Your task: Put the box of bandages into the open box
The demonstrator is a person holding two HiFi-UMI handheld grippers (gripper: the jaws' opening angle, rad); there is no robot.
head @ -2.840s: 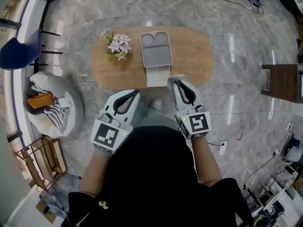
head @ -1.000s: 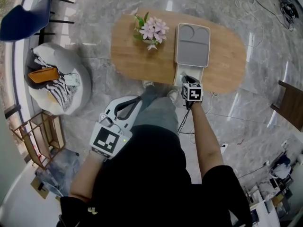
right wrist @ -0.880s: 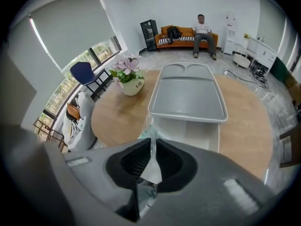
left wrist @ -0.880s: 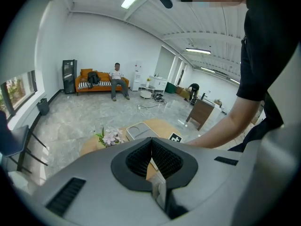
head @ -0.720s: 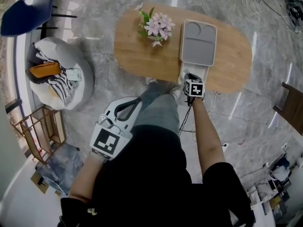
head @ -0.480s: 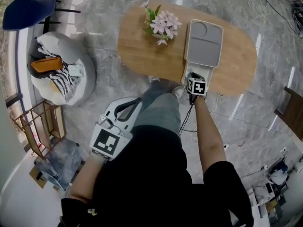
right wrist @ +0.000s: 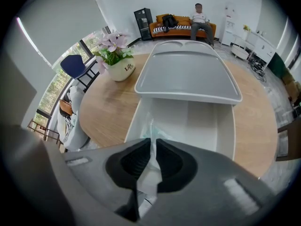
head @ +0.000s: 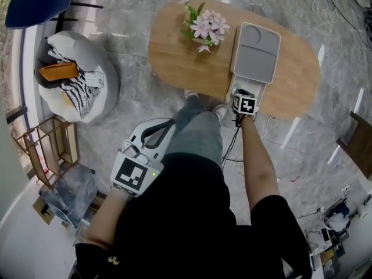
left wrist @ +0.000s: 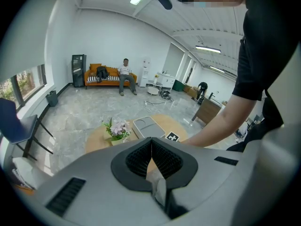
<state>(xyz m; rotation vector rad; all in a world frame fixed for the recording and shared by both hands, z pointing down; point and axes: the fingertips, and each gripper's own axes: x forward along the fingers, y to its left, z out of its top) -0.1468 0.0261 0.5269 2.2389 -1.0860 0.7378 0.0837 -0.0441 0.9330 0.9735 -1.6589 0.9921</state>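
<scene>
The open white box (right wrist: 225,131) sits at the near edge of the oval wooden table (head: 180,63), with its grey lid (right wrist: 188,74) folded back behind it. My right gripper (right wrist: 153,142) hangs over the box's left side, shut on the box of bandages (right wrist: 146,180), a thin pale pack. In the head view the right gripper (head: 239,93) covers most of the open box (head: 232,89), and the lid (head: 256,52) lies beyond it. My left gripper (head: 168,121) stays near my body, off the table, shut on nothing (left wrist: 151,142).
A pot of pink flowers (head: 206,27) stands on the table left of the lid. On the floor are a beanbag (head: 75,80) with bags, a wooden rack (head: 49,156), a blue chair (head: 35,2) and a dark side table (head: 360,144). A person (right wrist: 202,13) sits on a far sofa.
My right gripper has reached out from beside my body to the open box at the table's edge. The left gripper has stayed put.
</scene>
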